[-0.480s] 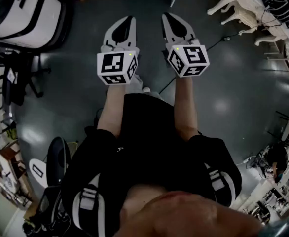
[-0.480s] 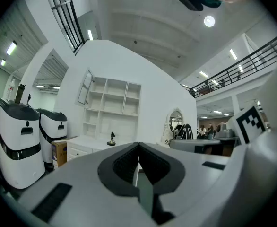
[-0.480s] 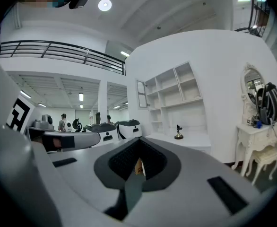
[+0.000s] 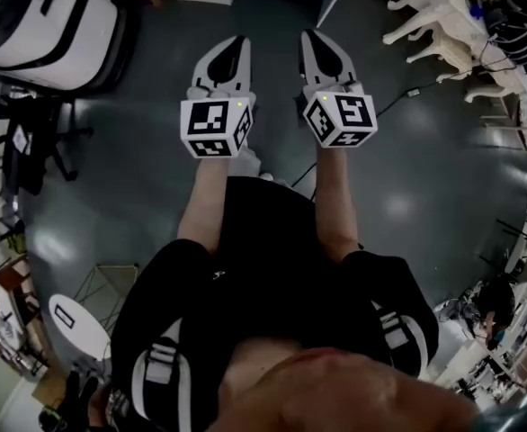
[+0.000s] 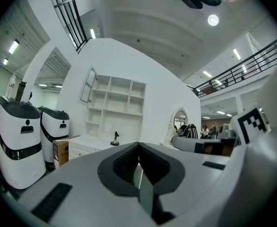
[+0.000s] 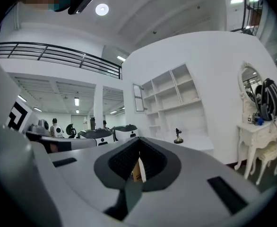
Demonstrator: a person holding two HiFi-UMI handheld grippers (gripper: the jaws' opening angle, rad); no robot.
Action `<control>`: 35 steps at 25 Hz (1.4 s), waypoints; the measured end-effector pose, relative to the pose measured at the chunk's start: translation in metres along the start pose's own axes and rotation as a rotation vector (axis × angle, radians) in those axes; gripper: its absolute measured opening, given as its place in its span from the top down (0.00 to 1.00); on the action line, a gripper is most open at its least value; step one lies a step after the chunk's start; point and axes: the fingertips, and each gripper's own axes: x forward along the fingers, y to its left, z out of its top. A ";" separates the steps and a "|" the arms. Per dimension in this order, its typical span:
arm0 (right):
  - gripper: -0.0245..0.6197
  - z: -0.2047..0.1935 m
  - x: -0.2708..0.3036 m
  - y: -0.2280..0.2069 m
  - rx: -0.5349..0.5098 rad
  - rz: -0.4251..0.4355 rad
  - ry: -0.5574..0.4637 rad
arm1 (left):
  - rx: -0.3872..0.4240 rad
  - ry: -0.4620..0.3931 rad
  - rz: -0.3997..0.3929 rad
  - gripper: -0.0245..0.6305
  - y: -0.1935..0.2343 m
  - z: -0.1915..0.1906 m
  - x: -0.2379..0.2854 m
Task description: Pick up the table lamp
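Observation:
I see no table lamp that I can tell as one. A small dark upright object (image 5: 115,138) (image 6: 177,135) stands on a white cabinet below the wall shelves, too small to identify. My left gripper (image 4: 239,40) (image 5: 138,144) is held level in front of the person, shut, with nothing between its jaws. Beside it my right gripper (image 4: 309,34) (image 6: 139,152) also points forward, its tips together and empty. Both hover over the dark floor, far from the cabinet.
Two white and black machines (image 5: 16,141) (image 4: 52,25) stand at the left, with a cardboard box (image 5: 60,151) next to them. White shelves (image 5: 114,102) fill the far wall. A white dressing table with an oval mirror (image 6: 259,126) is at the right. A round white side table (image 4: 76,325) is behind-left.
The room has shifted a little in the head view, as the person moves forward. Both grippers stay side by side and shut.

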 end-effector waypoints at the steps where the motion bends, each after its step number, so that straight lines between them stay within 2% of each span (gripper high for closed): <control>1: 0.93 -0.001 0.008 -0.001 0.005 -0.005 0.005 | -0.005 0.002 0.003 0.95 0.007 0.000 0.005; 9: 0.93 -0.004 0.085 -0.006 0.010 -0.009 0.016 | -0.037 -0.009 0.016 0.95 0.066 0.009 0.053; 19: 0.93 -0.001 0.168 0.021 -0.043 -0.001 0.021 | -0.059 -0.043 0.041 0.95 0.154 0.026 0.084; 22: 0.93 -0.006 0.173 0.022 -0.052 -0.017 0.047 | -0.066 -0.016 0.029 0.95 0.163 0.019 0.091; 29: 0.93 0.004 0.180 0.015 -0.070 -0.044 0.046 | -0.096 -0.036 -0.009 0.95 0.170 0.024 0.102; 32: 0.93 0.007 0.183 0.014 -0.085 -0.031 0.051 | -0.123 -0.058 0.000 0.95 0.179 0.029 0.106; 35: 0.93 0.007 0.191 0.013 -0.088 -0.010 0.047 | -0.114 -0.073 0.020 0.95 0.184 0.032 0.105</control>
